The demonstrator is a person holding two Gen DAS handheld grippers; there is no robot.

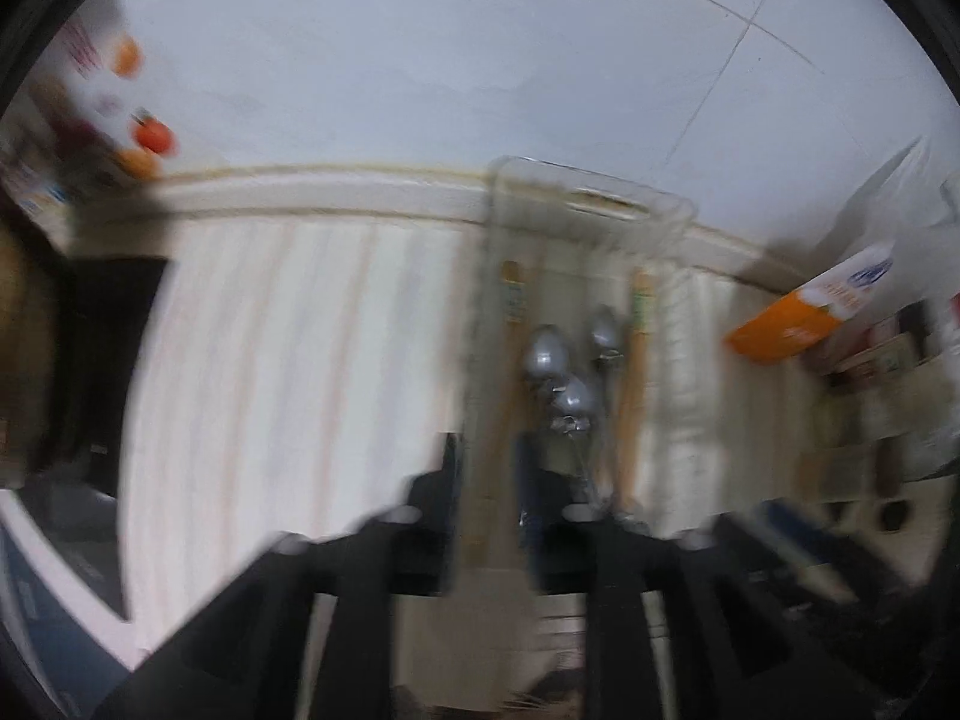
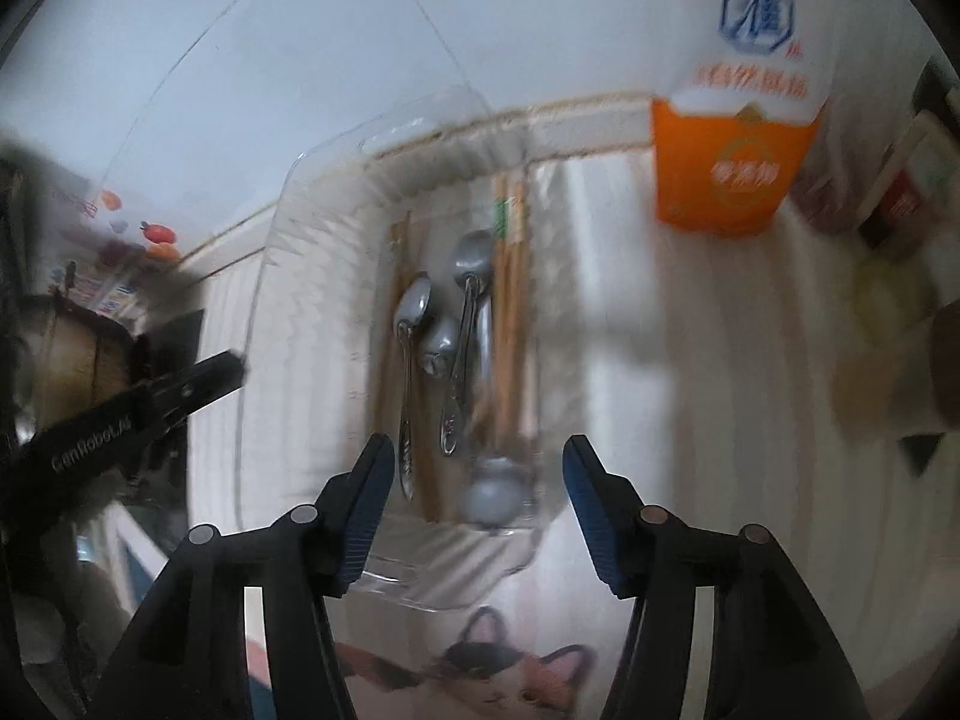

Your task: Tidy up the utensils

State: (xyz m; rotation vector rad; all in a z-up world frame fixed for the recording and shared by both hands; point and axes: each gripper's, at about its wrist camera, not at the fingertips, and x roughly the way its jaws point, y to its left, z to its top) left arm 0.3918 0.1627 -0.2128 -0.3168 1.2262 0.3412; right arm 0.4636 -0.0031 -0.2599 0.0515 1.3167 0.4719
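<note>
The left gripper (image 1: 487, 483) is parted astride the clear tray's (image 2: 312, 180) near wall. In the tray on the counter (image 2: 630, 330) lie chopsticks (image 2: 510, 300) and spoons (image 2: 471, 267). The right gripper (image 2: 477, 480) gapes empty.

— Someone's home, I'd say, a kitchen or eating corner.

— What tells you?

— The cloth (image 2: 630, 324) on the table is pale and striped, with a cat (image 2: 510, 672) printed near its edge. A clear tray (image 2: 276, 276) sits on it with spoons (image 2: 414, 306) and chopsticks (image 2: 510, 300) inside. An orange and white carton (image 2: 738, 138) stands behind, against a plain white wall (image 1: 420, 48).

— And off to the sides?

— On the left, a sheet with pictures of fruit (image 1: 150, 138), blurred. On the right, small boxes (image 1: 882, 354) crowded together, too soft to read. Household clutter, nothing like a shop or lab.
</note>
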